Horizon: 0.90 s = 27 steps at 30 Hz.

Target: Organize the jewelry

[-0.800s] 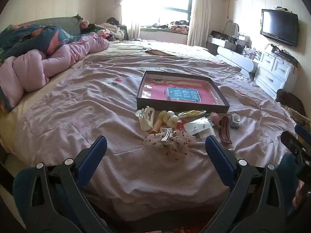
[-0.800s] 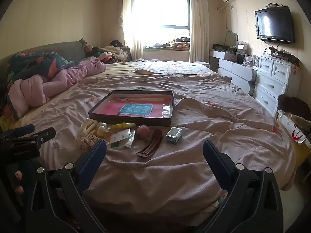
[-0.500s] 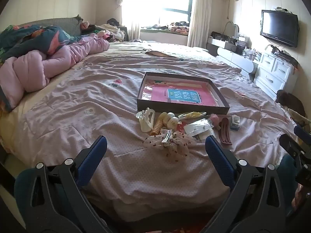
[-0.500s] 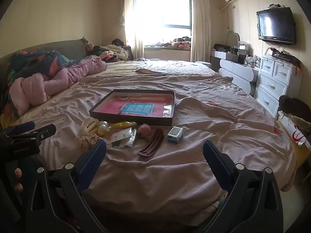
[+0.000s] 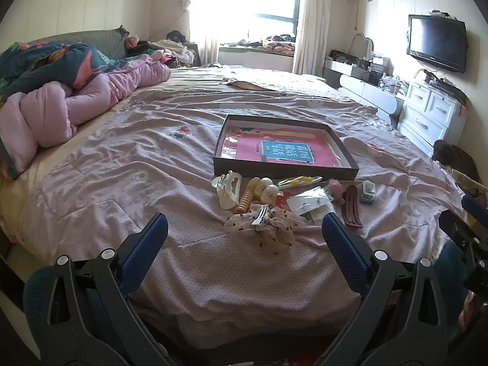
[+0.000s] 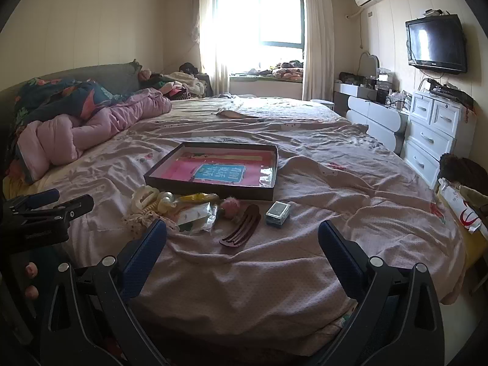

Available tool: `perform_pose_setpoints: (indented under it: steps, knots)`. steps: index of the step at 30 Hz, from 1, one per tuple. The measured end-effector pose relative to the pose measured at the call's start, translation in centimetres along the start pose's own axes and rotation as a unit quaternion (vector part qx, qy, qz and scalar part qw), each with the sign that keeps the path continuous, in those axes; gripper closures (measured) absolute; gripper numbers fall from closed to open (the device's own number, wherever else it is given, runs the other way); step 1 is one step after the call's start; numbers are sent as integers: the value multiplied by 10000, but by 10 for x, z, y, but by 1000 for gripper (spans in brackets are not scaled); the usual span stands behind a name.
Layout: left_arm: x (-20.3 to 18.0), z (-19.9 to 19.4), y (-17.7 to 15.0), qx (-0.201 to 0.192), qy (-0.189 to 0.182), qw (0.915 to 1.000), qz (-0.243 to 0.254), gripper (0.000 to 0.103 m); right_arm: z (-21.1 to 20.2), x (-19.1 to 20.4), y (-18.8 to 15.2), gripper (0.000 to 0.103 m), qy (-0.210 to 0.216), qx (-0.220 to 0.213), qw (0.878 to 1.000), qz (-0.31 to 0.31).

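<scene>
Both claws gape empty: scrunchie (image 5: 268, 224) lies just ahead of the left claw (image 5: 244, 238), comb (image 6: 241, 228) ahead of the right claw (image 6: 242, 238).

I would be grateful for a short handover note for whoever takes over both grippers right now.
Left gripper: open, empty, short of the pile.
Right gripper: open, empty, near the dark red comb.
Things: shallow box on the bed, only a pink card inside. In front of it lie the white claw clip, dotted scrunchie, comb and small clear case.
Done: nothing moved into the box.
Left: every piece.
</scene>
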<state>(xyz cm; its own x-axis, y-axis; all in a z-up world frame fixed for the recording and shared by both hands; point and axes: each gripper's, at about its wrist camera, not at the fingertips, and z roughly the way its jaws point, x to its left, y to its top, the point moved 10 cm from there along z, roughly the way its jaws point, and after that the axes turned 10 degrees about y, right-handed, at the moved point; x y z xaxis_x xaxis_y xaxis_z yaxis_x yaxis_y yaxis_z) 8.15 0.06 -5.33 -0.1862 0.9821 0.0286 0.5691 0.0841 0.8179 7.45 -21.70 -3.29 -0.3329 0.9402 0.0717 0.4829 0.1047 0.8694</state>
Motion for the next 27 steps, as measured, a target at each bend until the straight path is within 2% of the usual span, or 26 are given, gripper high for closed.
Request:
perform_pose_setpoints:
  steps: [27]
  knots:
    - [0,-3,4,-39,4,10000,17,10,-5,7,3,6,97,-71,9999,-31]
